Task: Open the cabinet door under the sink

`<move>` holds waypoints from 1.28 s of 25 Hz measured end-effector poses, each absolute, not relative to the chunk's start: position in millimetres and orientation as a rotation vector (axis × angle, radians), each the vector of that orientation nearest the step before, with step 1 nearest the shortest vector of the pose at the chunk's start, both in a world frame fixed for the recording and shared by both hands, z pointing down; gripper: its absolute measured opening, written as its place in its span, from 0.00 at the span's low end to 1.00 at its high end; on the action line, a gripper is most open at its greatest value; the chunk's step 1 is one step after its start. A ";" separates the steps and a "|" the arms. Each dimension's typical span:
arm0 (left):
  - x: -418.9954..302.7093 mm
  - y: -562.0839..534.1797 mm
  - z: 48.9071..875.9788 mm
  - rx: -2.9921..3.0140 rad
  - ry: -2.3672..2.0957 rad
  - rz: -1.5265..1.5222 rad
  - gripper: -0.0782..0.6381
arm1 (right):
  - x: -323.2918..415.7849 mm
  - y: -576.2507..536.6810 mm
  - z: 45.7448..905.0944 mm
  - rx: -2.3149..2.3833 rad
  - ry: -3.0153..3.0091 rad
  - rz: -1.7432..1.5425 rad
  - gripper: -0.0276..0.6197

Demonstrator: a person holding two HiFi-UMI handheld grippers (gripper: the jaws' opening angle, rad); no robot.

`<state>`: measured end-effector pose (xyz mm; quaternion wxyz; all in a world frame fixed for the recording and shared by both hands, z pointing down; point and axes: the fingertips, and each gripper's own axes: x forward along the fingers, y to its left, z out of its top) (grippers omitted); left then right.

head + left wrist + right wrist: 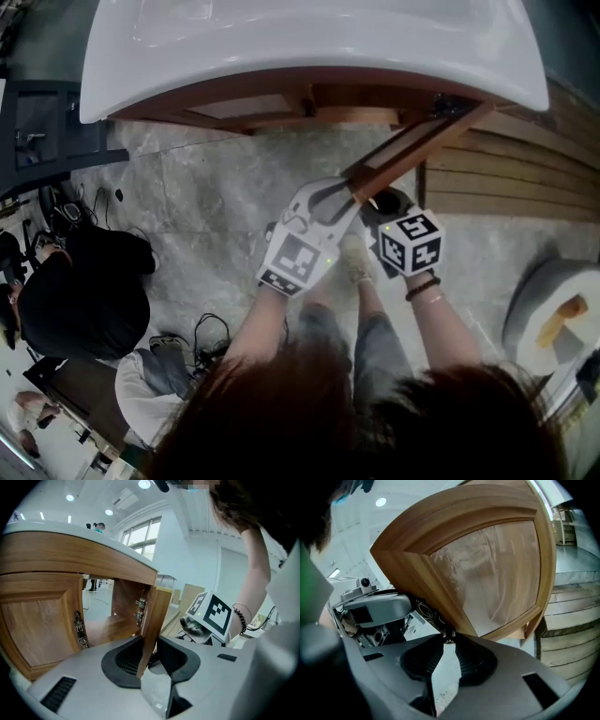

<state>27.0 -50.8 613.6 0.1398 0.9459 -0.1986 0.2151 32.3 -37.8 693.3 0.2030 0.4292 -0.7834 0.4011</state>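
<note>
Above you the white sink (309, 47) spans the top of the head view, with the wooden cabinet (281, 105) tucked under it and grey stone floor (206, 197) below. The cabinet door (412, 145) on your right side stands swung well out from the cabinet, hinged at the far right corner and angling back toward you, so that the inside of the cabinet (112, 616) shows through the gap. The other door (42, 620) sits closed, flush with the frame, its ornate metal pull (80, 630) upright near its inner edge. Your left gripper (149, 641) meets the open door at its free edge: that edge stands upright between the fingers (123, 663), which are closed partway onto the thickness of the wood and have hold of it. Your right gripper (449, 641) sits just beside the left one, on the door's outer face, and points down at a slant. Its fingers (476, 660) are drawn in around the lower end of the door's dark ornate handle (433, 616), pinching it at their tips with only a narrow wedge of space behind. Two small metal hinges (139, 609) show on the inner wall beside the open door. A dark beaded bracelet (424, 288) circles your right wrist.
</note>
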 end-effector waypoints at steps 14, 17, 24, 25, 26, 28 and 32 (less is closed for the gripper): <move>61.8 10.0 613.0 2.671 -0.525 0.640 0.25 | 75.8 19.7 693.9 1.198 -2.195 1.154 0.18; 70.3 21.9 612.7 2.657 -0.477 0.651 0.25 | 86.0 30.9 694.3 1.223 -2.185 1.197 0.18; 100.4 50.5 614.7 2.652 -0.342 0.672 0.26 | 120.4 55.1 696.4 1.265 -2.166 1.215 0.16; 104.8 53.8 615.0 2.652 -0.325 0.671 0.26 | 125.4 57.6 696.8 1.268 -2.163 1.212 0.16; 109.2 57.2 615.2 2.653 -0.307 0.670 0.26 | 130.6 60.4 696.9 1.275 -2.160 1.210 0.16; 118.2 64.1 614.7 2.659 -0.277 0.668 0.25 | 141.1 66.6 696.3 1.295 -2.154 1.207 0.16; 135.0 73.8 614.5 2.672 -0.230 0.665 0.25 | 159.7 75.7 695.5 1.343 -2.141 1.248 0.15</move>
